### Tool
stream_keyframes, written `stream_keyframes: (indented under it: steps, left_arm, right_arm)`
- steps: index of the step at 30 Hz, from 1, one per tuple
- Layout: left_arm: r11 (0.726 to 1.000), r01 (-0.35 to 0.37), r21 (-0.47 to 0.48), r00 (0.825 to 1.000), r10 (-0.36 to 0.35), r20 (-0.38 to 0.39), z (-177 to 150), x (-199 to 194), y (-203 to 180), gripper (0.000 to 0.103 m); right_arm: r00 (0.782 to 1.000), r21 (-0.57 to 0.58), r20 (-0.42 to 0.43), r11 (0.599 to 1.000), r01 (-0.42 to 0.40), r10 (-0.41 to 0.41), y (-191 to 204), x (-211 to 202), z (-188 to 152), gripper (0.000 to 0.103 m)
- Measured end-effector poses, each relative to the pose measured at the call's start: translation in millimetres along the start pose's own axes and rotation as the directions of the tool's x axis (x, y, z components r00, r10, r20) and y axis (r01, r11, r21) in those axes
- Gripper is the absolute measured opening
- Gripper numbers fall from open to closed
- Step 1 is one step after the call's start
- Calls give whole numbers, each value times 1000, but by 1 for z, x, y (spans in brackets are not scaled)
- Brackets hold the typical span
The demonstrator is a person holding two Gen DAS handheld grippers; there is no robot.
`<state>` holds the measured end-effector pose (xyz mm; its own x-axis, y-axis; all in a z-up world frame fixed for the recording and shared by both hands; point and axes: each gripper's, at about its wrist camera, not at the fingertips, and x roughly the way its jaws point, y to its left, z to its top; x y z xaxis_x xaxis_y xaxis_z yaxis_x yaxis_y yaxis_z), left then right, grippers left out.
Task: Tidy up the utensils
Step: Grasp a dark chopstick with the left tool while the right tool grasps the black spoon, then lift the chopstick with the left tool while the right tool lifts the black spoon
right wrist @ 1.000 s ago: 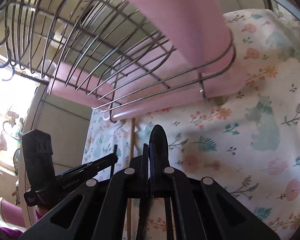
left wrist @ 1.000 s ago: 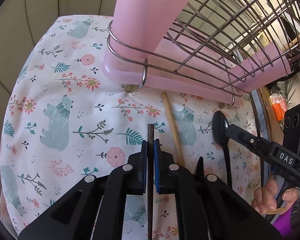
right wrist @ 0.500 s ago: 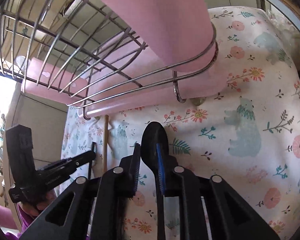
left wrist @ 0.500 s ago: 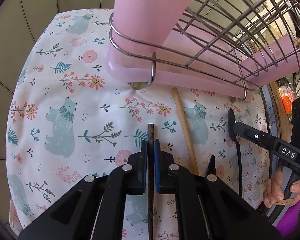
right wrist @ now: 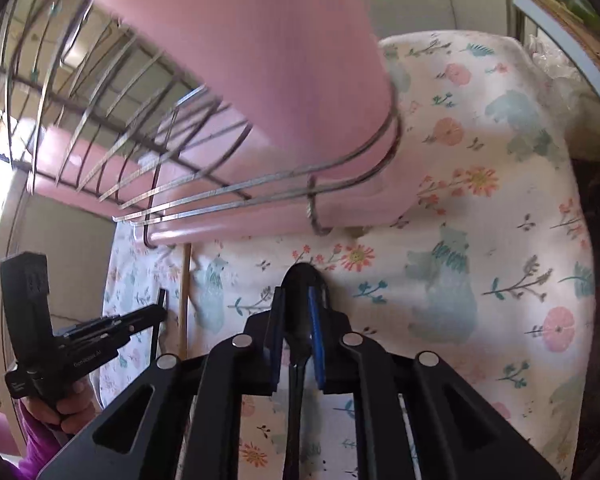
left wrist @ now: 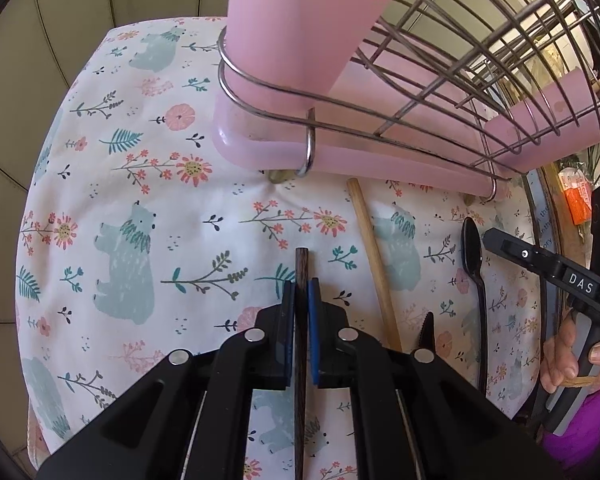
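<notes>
My left gripper [left wrist: 300, 294] is shut on a dark wooden chopstick [left wrist: 301, 268] that pokes forward between its pads. A light wooden chopstick [left wrist: 374, 264] and a black serrated knife tip [left wrist: 427, 328] lie on the floral cloth to its right. My right gripper [right wrist: 298, 304] holds a black spoon [right wrist: 300, 276] between its pads, jaws slightly parted; the spoon also shows in the left wrist view [left wrist: 473, 248], just in front of the right gripper. A pink utensil cup [left wrist: 300, 36] sits in the wire dish rack [left wrist: 480, 52] ahead.
The rack stands on a pink drip tray [left wrist: 340, 156] on the floral tablecloth [left wrist: 140, 200]. The left gripper shows in the right wrist view [right wrist: 100, 332]. Beige tiled wall lies beyond the table's far edge.
Both grippers have pulled back and down from the rack. The spoon now lies lower near the cloth, and the right jaws have parted a little around it.
</notes>
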<state>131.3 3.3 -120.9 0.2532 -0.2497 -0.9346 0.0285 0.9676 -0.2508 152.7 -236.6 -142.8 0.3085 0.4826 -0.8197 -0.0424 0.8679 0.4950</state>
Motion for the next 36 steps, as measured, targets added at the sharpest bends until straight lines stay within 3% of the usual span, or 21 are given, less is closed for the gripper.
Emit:
stream_keyframes:
  steps: [7, 13, 18, 24, 29, 36]
  left_arm:
    - [1000, -14, 12, 1000, 14, 0, 2, 3, -2, 6]
    - [1000, -2, 13, 1000, 2, 7, 2, 5, -7, 6]
    - [1000, 5, 24, 1000, -6, 27, -2, 0, -2, 6]
    - [999, 22, 24, 995, -24, 92, -8, -25, 8, 6]
    - [999, 50, 12, 983, -52, 177, -14, -55, 12, 6]
    - [996, 78, 31, 935, -84, 344, -31, -109, 14, 6]
  right_arm:
    - [997, 49, -78, 999, -13, 17, -19, 11, 2, 15]
    - [998, 37, -57, 999, -28, 30, -12, 19, 3, 15]
    - [996, 3, -54, 998, -68, 68, -14, 15, 1, 3]
    - [994, -37, 41, 995, -97, 99, -1, -8, -12, 2]
    - [979, -115, 167, 989, -95, 113, 19, -46, -25, 2]
    - [927, -211, 359, 977, -33, 108, 36, -106, -42, 2]
